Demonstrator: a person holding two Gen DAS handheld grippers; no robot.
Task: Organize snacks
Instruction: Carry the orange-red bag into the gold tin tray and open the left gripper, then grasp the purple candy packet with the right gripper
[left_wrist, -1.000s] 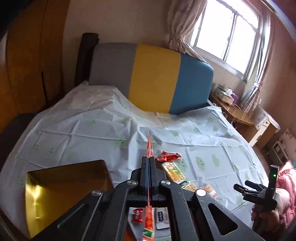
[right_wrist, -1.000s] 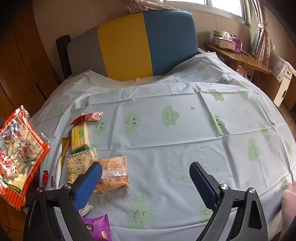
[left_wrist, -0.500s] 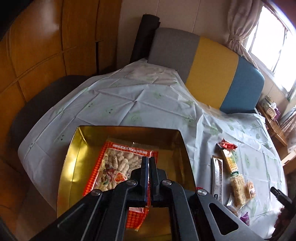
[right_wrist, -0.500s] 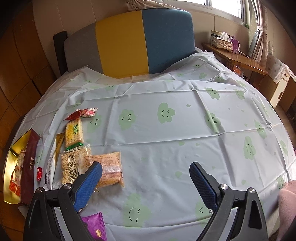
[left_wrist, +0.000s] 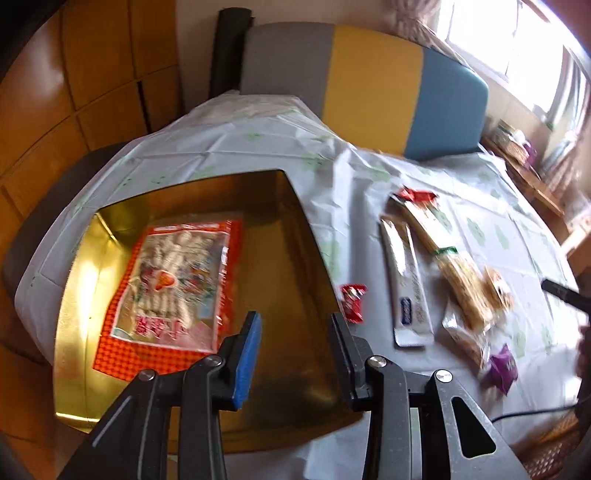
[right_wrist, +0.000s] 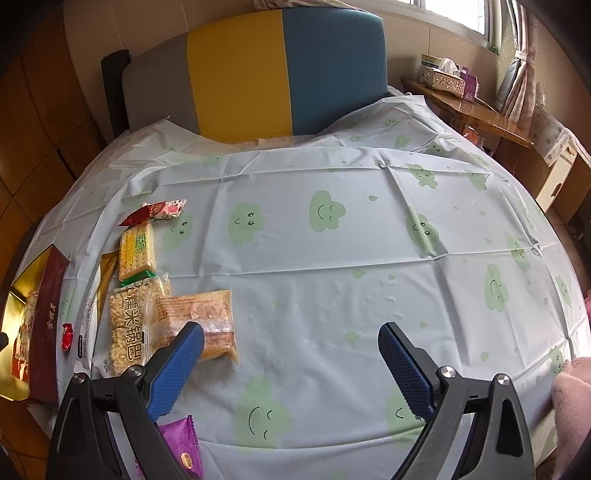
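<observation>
A gold tin box (left_wrist: 288, 206) stands at the table's left end, and a red bag of peanuts (left_wrist: 173, 280) lies flat inside it. My left gripper (left_wrist: 295, 321) hangs over the box's right half; its jaws are opening with nothing between them. To the right of the box lie a small red candy (left_wrist: 352, 301), a long white bar (left_wrist: 406, 288) and cracker packs (left_wrist: 454, 273). My right gripper (right_wrist: 291, 343) stands wide open above the cloth, its left pad over an orange cracker pack (right_wrist: 203, 314). A purple sachet (right_wrist: 183, 448) lies beneath it.
A light blue cloth with green clouds (right_wrist: 332, 258) covers the round table. A grey, yellow and blue chair back (right_wrist: 258, 70) stands behind it. A wooden side table with a tissue box (right_wrist: 447, 77) is at the far right. Wooden panelling (left_wrist: 74, 92) lines the left.
The left gripper carried the red peanut bag down into the gold box, then its jaws parted and the bag now lies flat in the box. The right gripper barely moved.
</observation>
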